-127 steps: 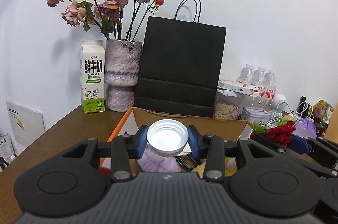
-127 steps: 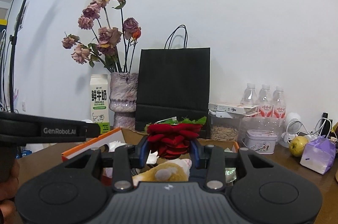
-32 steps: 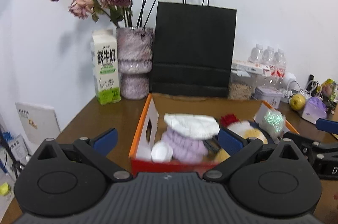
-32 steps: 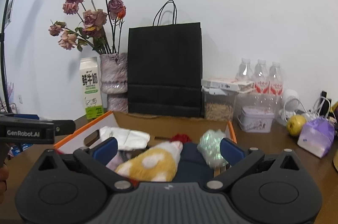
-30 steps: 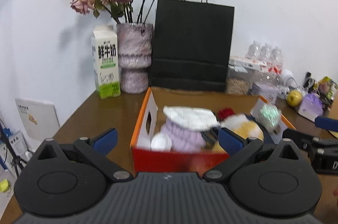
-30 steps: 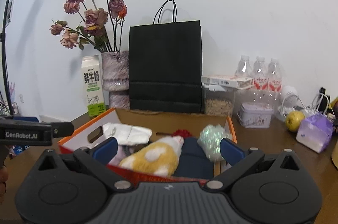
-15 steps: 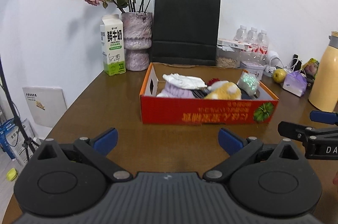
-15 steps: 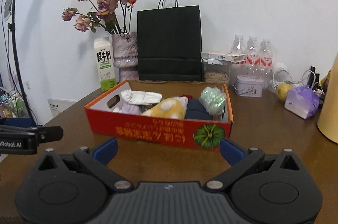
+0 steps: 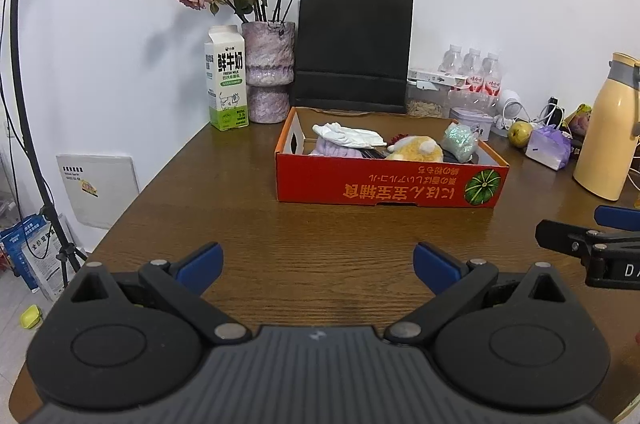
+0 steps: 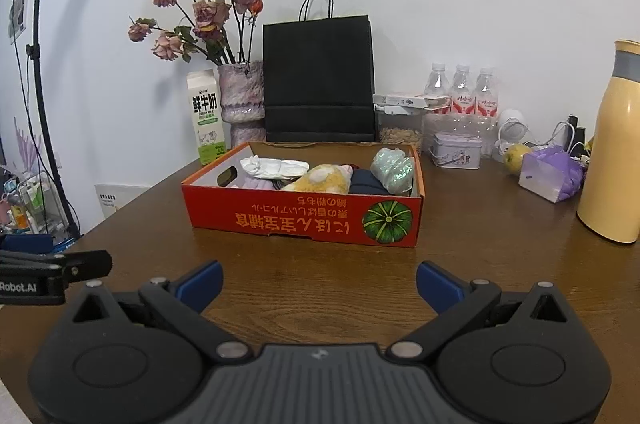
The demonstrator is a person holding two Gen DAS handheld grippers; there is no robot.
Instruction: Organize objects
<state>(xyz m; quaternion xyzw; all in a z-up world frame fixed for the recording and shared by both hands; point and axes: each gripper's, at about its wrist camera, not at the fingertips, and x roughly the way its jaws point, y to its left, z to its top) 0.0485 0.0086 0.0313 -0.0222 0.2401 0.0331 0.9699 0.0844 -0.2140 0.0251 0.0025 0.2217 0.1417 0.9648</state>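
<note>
Red box (image 9: 384,184) sits upright on the surface, open-topped, holding white cloth (image 9: 348,136), purple knit (image 9: 334,149), yellow plush (image 9: 416,150), and glittery bag (image 9: 460,140).

Lower contents of the red box (image 9: 384,184) behind its front wall; yellow flask (image 10: 616,144) cropped at the frame edge.

Left tool (image 9: 316,266) and right tool (image 10: 318,284) both gape empty.

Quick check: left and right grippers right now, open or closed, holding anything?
Left gripper: open, holding nothing, over the table.
Right gripper: open, holding nothing, short of the box.
</note>
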